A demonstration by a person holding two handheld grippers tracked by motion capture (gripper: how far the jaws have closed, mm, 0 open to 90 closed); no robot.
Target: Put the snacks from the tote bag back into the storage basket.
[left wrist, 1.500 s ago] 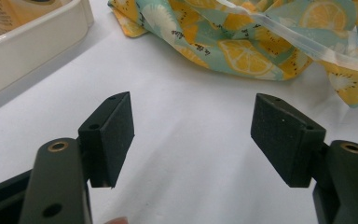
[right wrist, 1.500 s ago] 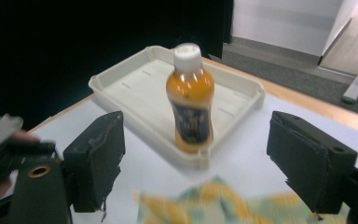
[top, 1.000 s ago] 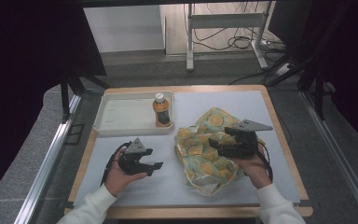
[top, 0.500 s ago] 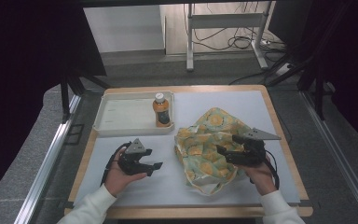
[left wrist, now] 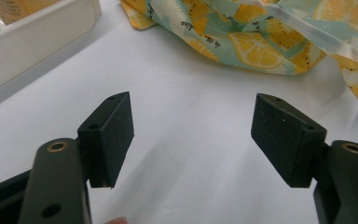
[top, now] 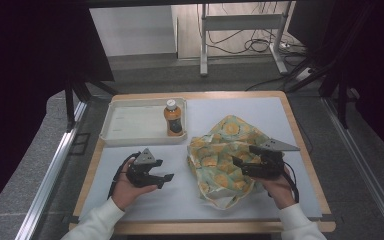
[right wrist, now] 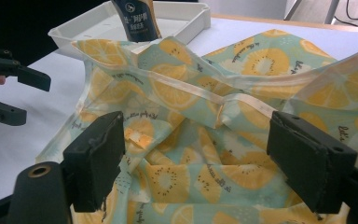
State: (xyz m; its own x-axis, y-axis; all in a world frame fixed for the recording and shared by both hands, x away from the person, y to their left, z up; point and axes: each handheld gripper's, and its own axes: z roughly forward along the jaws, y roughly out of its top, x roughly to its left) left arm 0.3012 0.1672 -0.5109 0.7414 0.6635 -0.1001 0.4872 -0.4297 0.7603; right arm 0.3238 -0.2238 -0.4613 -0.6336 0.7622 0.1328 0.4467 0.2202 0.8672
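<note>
Now, over on the left, the white tray [top: 130,125] sits at the far-left part of the table [top: 300,150], with the orange bottle [top: 174,118] standing upright in its right end. Nearer the person, the left gripper [top: 164,177] rests low over the bare white surface, jaws spread wide and holding nothing; its own view shows only white table between the pads [left wrist: 116,126], the tray's edge off to one side and the cloth beyond. Moving to the middle, the lemon-print cloth bag [top: 225,150] lies crumpled, just beside the bottle. On the right, the right gripper [top: 241,162] hangs over the bag's near-right part, jaws wide apart, fabric between them but not pinched.
</note>
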